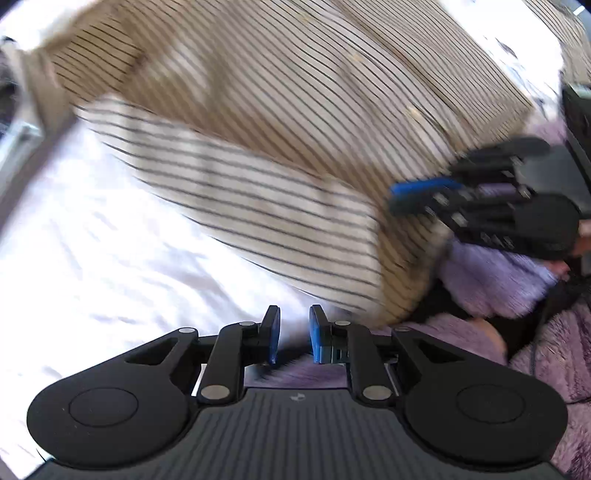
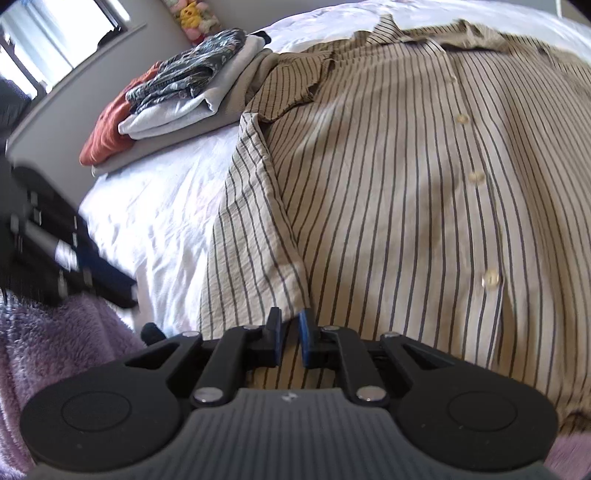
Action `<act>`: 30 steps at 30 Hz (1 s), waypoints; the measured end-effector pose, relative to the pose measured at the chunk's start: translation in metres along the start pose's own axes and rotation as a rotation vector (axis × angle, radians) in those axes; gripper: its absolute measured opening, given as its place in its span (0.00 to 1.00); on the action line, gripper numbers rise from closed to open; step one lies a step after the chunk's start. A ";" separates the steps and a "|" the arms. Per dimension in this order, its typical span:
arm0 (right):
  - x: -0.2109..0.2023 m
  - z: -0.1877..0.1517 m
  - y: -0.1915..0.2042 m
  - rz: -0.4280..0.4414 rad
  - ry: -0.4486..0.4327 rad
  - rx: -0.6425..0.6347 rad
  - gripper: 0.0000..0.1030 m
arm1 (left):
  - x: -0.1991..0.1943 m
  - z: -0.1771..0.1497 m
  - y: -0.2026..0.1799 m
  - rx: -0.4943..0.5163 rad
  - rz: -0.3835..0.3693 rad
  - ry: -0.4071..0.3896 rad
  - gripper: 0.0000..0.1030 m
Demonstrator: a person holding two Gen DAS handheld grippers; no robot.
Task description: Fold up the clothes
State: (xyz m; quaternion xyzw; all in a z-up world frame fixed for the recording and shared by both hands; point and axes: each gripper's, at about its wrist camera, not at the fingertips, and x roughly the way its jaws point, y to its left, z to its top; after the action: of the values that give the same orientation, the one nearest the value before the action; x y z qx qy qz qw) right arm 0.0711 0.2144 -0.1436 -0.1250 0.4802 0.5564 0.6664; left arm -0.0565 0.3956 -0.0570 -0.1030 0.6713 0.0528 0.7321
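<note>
A beige shirt (image 2: 388, 184) with dark pinstripes lies button side up on the white bed sheet (image 2: 155, 221), its left side flap folded over the front. My right gripper (image 2: 290, 334) hovers at the shirt's near hem beside that flap's lower corner. Its blue pads stand a little apart, open, with striped cloth showing below the gap and nothing pinched. In the left wrist view the shirt (image 1: 277, 147) is blurred, and the right gripper (image 1: 402, 197) sits at its hem corner. My left gripper (image 1: 293, 338) is off the shirt over sheet and fleece, open, holding nothing.
A stack of folded clothes (image 2: 177, 85) rests on the bed's far left, with plush toys (image 2: 192, 16) and a window (image 2: 55, 33) behind. Purple fleece (image 2: 55, 350) lies along the near edge. A person's purple sleeve (image 1: 491, 280) is behind the right gripper.
</note>
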 end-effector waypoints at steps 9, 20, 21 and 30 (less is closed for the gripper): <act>0.018 0.028 0.015 -0.033 0.067 -0.078 0.25 | -0.014 0.075 0.083 0.043 0.172 -0.121 0.14; 0.029 0.047 -0.007 -0.029 0.138 -0.004 0.28 | 0.005 0.176 0.148 0.575 0.518 -0.165 0.14; 0.031 0.047 -0.010 -0.027 0.140 0.009 0.28 | 0.009 0.183 0.152 0.645 0.558 -0.169 0.14; 0.049 0.050 -0.027 0.033 0.188 0.135 0.29 | 0.081 0.207 0.191 1.309 0.741 -0.106 0.14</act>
State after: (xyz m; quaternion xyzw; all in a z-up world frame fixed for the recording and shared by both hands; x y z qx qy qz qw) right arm 0.1153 0.2704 -0.1665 -0.1235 0.5790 0.5196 0.6160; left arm 0.1112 0.6221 -0.1364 0.5882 0.5204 -0.1094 0.6093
